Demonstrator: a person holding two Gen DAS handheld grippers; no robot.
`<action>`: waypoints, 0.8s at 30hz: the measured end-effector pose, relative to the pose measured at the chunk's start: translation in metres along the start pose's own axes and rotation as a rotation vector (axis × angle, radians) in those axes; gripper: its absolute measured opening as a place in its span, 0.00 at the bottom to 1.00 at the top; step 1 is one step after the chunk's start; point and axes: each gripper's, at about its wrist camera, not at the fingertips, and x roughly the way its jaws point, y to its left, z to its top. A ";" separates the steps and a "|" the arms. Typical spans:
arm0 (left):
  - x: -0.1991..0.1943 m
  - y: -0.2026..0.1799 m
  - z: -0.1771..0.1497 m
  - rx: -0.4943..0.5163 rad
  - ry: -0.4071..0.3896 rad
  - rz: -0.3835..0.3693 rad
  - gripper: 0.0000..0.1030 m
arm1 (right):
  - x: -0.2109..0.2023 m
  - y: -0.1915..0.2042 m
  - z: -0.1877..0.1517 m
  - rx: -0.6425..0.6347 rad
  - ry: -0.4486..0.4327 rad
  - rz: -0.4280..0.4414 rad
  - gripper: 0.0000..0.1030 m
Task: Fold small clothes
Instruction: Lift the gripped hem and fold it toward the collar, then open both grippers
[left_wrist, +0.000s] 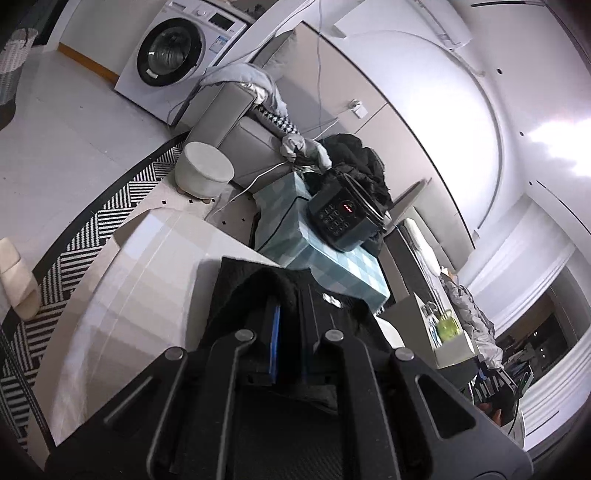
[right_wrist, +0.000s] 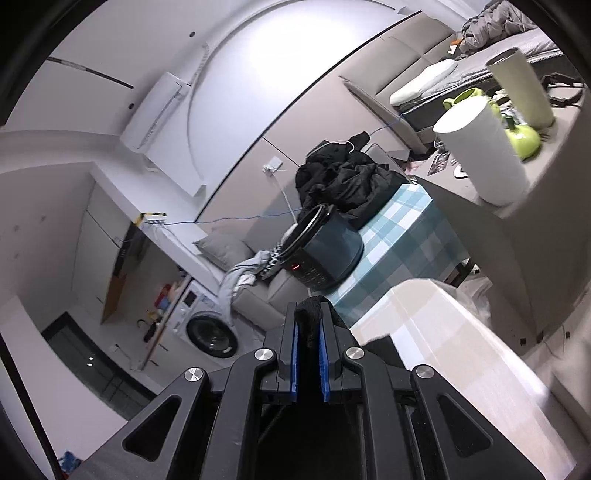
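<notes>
Two tongs gripped one black garment (left_wrist: 295, 295), lifted over the pale counter (left_wrist: 147, 280). Left tongs (left_wrist: 286, 325) sat nearly shut, cloth draped over and between the fingers (blue pads partly hidden). Right tongs (right_wrist: 308, 314) were pinched close on a bunched fold of the fabric. Beyond stood a dark cooker (right_wrist: 321, 254) on a checked cloth (right_wrist: 402, 236).

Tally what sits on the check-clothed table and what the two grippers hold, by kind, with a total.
Dark electric cooker on the checked table: 1
Heap of black clothes behind the cooker: 1
Black garment pinched by the left gripper and by the right gripper: 1
Total: 3
</notes>
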 end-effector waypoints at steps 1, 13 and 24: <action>0.013 0.004 0.005 -0.010 0.002 0.000 0.05 | 0.013 -0.001 0.003 0.005 0.004 -0.003 0.09; 0.121 0.049 0.044 -0.056 0.037 0.211 0.58 | 0.098 -0.023 0.006 -0.024 0.122 -0.222 0.36; -0.015 0.038 -0.051 -0.026 0.084 0.221 0.59 | -0.004 -0.016 -0.042 -0.065 0.280 -0.218 0.45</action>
